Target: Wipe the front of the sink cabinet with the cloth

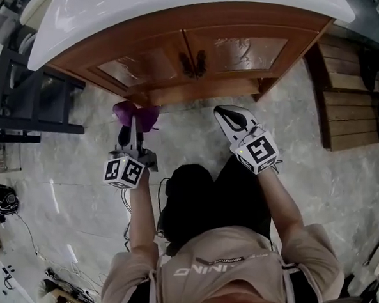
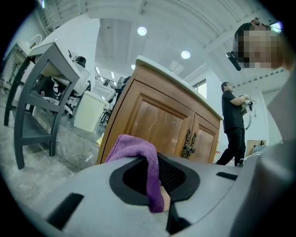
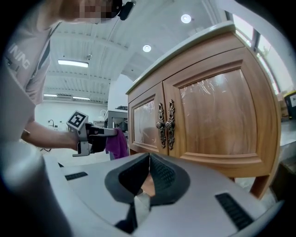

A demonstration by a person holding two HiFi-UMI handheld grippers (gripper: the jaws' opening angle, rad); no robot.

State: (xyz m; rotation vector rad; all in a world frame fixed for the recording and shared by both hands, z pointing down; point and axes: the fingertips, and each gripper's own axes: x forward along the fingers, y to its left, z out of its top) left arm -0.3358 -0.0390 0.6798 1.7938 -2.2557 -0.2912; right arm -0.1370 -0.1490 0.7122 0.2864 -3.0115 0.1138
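White capital letters run across the back of the person's shirt [image 1: 252,283], upside down in the head view; the part that shows reads "INING". Just above that word on the shirt sits a line of much smaller capitals that looks like "ADVENTURE", too small to be sure. In the right gripper view the shirt [image 3: 25,60] shows "NING" at its upper edge. Away from the shirt, the left cube [image 1: 123,172] and the right cube [image 1: 260,152] bear black-and-white square code patterns.

Purple cloth [image 1: 135,112], wooden cabinet [image 1: 202,52].
Cloth hangs bunched, pinched in the left gripper [image 1: 134,120], near the cabinet's lower left corner; both doors shut.
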